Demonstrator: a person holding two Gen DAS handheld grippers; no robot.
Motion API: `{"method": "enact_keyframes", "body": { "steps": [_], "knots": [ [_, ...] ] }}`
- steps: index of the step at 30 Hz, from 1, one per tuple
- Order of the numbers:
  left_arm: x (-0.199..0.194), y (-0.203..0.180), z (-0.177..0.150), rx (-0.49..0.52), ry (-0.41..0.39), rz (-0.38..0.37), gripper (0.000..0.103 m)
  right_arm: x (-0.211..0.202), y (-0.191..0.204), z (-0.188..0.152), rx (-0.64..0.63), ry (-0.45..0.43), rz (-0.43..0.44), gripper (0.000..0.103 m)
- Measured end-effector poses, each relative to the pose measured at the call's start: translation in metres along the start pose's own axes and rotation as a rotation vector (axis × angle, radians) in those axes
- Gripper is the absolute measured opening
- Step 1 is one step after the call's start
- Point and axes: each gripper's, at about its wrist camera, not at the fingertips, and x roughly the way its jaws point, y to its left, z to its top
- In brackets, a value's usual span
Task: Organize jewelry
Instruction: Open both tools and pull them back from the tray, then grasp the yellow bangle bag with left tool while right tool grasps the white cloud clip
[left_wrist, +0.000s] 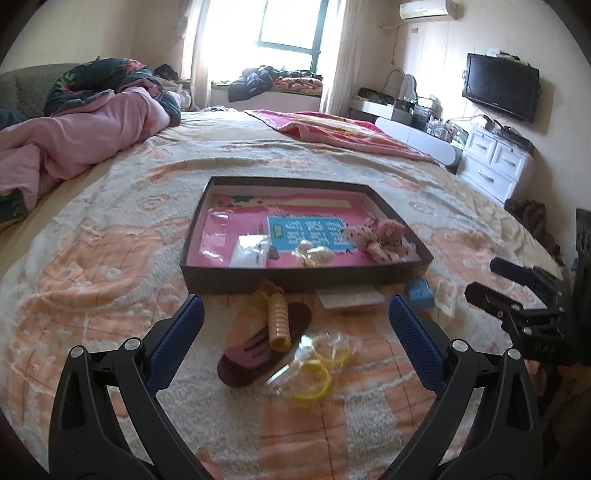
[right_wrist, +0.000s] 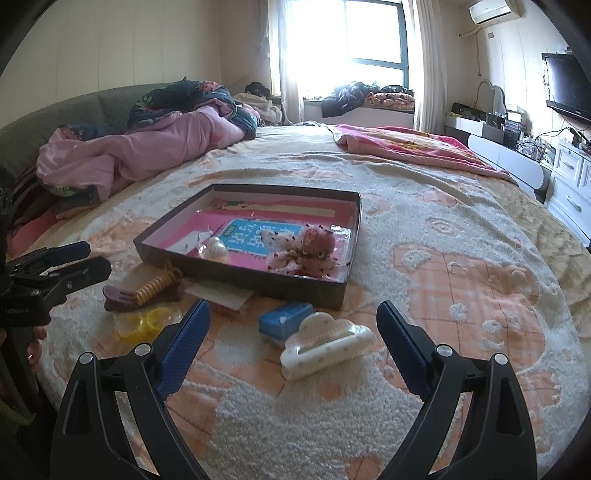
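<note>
Right wrist view: white cloud clip (right_wrist: 327, 345) lies between the wide-spread, empty right claw (right_wrist: 293, 343).

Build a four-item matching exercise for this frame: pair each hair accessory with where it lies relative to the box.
Things:
1. white cloud clip
2. pink fluffy scrunchie
3. yellow rings in plastic
4. blue clip

Places:
A. inside the box
B. between the open right gripper's fingers
C. between the open left gripper's fingers
D. on the blanket between cloud clip and box

Pairs: 1-B, 2-A, 3-C, 4-D
</note>
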Motion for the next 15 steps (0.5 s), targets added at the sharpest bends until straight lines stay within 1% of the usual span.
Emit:
{"method": "enact_keyframes", "body": {
  "steps": [6,8,10,15],
  "knots": [
    [0.002,-0.007,-0.012,0.029,0.028,-0.027,0.092,-0.004,-0.003,-0.007,0.001,0.011,-0.011,0.089],
    [0.002,-0.01,-0.017,0.045,0.028,-0.025,0.092,-0.006,-0.004,-0.009,0.002,0.01,-0.015,0.089],
    [0.002,-0.015,-0.021,0.074,0.025,-0.039,0.092,-0.007,-0.005,-0.009,0.003,0.007,-0.02,0.089],
    [0.006,-0.024,-0.03,0.116,0.047,-0.068,0.092,-0.007,-0.011,-0.009,0.013,0.005,-0.033,0.089]
  ]
}}
